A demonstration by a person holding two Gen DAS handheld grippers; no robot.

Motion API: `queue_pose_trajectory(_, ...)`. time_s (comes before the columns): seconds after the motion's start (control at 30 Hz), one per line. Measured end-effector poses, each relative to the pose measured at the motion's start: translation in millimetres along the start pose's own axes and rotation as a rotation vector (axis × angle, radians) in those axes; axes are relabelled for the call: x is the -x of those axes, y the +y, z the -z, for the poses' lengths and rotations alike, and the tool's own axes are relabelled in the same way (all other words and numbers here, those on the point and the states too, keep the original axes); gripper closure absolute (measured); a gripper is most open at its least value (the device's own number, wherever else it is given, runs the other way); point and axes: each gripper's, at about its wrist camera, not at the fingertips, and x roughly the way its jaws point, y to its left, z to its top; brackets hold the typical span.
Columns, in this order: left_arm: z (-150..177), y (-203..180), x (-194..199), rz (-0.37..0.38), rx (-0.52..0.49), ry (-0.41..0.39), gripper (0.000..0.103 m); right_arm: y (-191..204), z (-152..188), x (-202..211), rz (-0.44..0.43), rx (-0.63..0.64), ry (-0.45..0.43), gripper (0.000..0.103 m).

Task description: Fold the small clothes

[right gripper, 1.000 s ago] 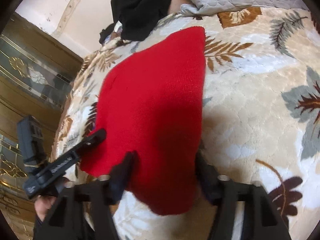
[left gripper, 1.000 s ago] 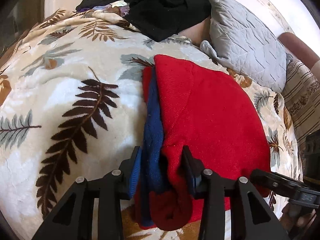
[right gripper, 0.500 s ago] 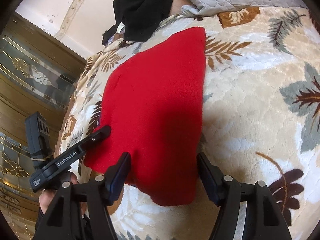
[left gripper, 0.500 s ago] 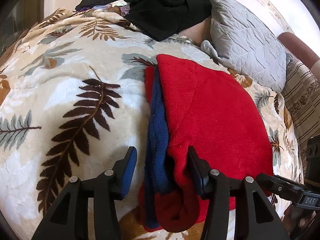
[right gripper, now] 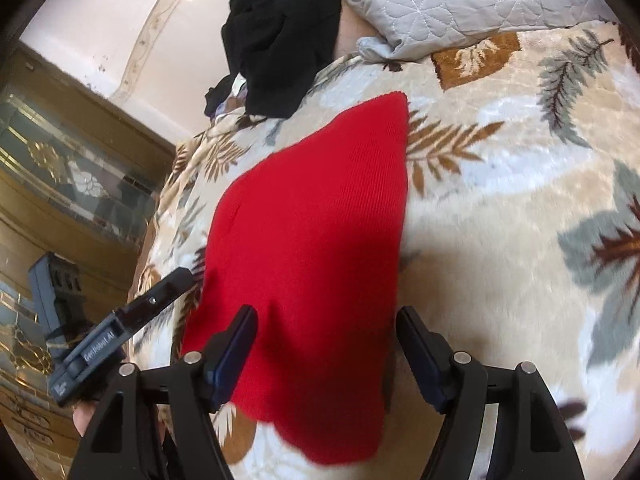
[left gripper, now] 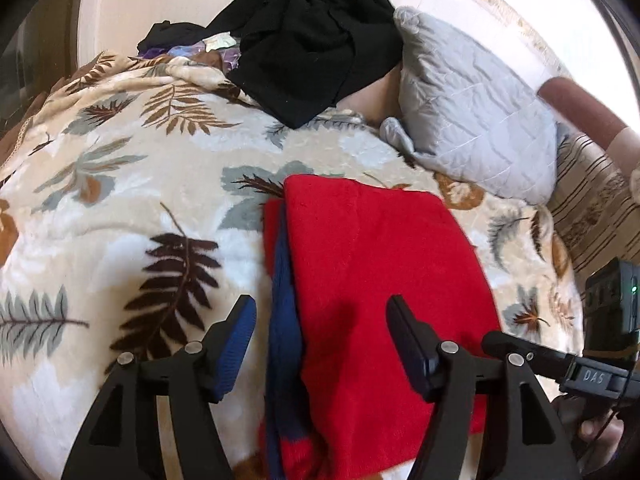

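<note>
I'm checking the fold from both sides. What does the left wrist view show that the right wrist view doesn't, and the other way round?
Only the left wrist view shows the navy blue layer along the folded edge of the red garment, and the striped fabric beyond the pillow.

Only the right wrist view shows the gold-trimmed cabinet beside the bed.

Both show the red garment lying on the leaf-print blanket, the black clothes pile, the grey quilted pillow, and each gripper, left and right, jaws opening, pads off the cloth.

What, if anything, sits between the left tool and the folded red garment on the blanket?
Nothing visible. The left tool, jaws opening, hangs directly over the red garment with its blue layer; the black clothes lie far behind.
</note>
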Motion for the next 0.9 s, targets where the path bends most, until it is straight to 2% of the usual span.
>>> queue_pose_trajectory(0.3,-1,-2,-15,-0.005,-0.015,0.024,0.035,0,-4,-5,-0.012,0.004,-0.001,0.027)
queue_pose_trajectory(0.5,-2,0,-13,0.026,-0.002,0.015,0.035,-1,-9,-8,-0.017,0.002,-0.003,0.027)
queue_pose_trajectory(0.57,-2,5,-16,0.057,0.016,0.02,0.034,-4,-12,-15,-0.026,-0.013,0.002,0.027)
queue_pose_trajectory(0.63,-1,11,-26,0.089,0.052,0.048,0.032,-6,-14,-28,-0.036,-0.029,0.024,0.027)
queue_pose_trajectory(0.7,4,17,-50,0.097,0.074,0.141,0.03,-7,-14,-48,-0.043,-0.03,0.077,0.028)
queue_pose_trajectory(0.8,7,26,-57,0.148,0.115,0.136,0.029,5,-15,-46,0.015,0.025,0.075,0.029)
queue_pose_trajectory(0.87,6,25,-56,0.142,0.117,0.144,0.029,4,-13,-24,0.058,0.053,0.07,0.028)
queue_pose_trajectory(0.9,7,24,-56,0.136,0.113,0.145,0.029,-2,-13,-6,0.086,0.058,0.033,0.028)
